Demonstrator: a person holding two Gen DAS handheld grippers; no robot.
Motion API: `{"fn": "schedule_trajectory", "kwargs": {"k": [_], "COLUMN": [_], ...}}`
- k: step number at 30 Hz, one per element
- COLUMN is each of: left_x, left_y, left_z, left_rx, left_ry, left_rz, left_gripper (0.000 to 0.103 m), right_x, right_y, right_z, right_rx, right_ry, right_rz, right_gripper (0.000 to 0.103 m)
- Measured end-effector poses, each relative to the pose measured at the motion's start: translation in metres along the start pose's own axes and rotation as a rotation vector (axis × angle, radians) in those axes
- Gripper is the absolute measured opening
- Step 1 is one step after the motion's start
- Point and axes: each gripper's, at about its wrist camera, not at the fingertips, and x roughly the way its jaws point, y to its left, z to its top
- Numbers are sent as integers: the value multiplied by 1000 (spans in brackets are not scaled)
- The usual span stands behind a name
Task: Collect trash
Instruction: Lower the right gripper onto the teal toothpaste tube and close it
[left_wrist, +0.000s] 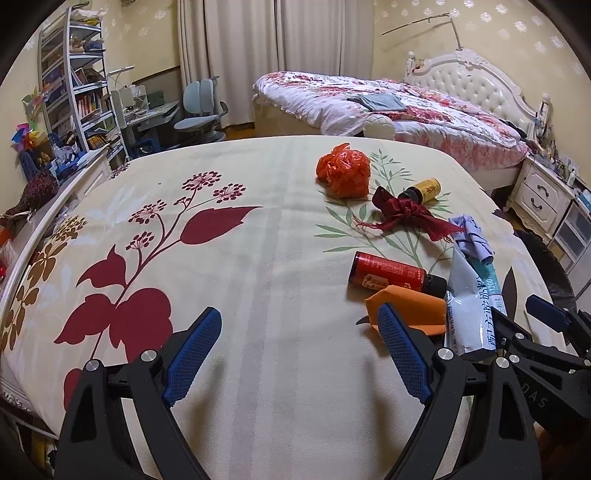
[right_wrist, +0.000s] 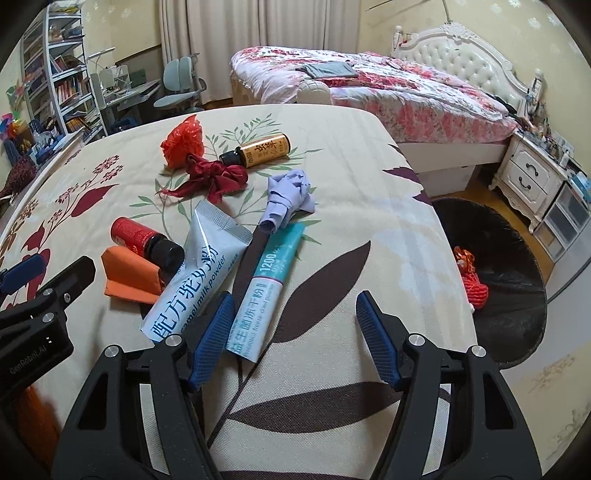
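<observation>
Pick-up step. Right gripper (right_wrist: 295, 339) and left gripper (left_wrist: 301, 356): fingers apart, empty. Trash lies on the bed; the teal sachet (right_wrist: 267, 280) lies nearest. The bin (right_wrist: 517, 258) apparently stands beside the mattress. Next: close on the sachet, carry right.

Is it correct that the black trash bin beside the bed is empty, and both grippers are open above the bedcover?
Not quite. The black trash bin is not empty: the right wrist view shows a red bundle inside. The left gripper and right gripper are indeed open above the bedcover.
</observation>
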Motion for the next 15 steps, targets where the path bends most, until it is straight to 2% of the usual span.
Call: {"fn": "schedule_trajectory", "kwargs": {"k": [4, 5, 7, 9, 12, 15], "left_x": [0, 0, 0, 0, 0, 1], "left_y": [-3, -4, -6, -8, -12, -16], "left_z": [-1, -1, -1, -1, -2, -2], "left_rx": [10, 13, 18, 23, 32, 40], "left_ry": [3, 3, 5, 6, 9, 15], "left_rz": [-2, -2, -4, -5, -8, -19], "left_gripper": [86, 86, 86, 86, 86, 86], "right_x": [0, 0, 2, 4, 4, 2], "right_y": [3, 4, 4, 4, 0, -7], "right_z": [4, 5, 6, 4, 1, 0], "right_rx": [-16, -17, -19, -24, -16, -5], "right_ry": [-19, -19, -15, -9, -4, -4], "right_rz": [1, 6, 18, 22, 42, 41], "right_gripper": [64, 57, 55, 43, 32, 25]}}
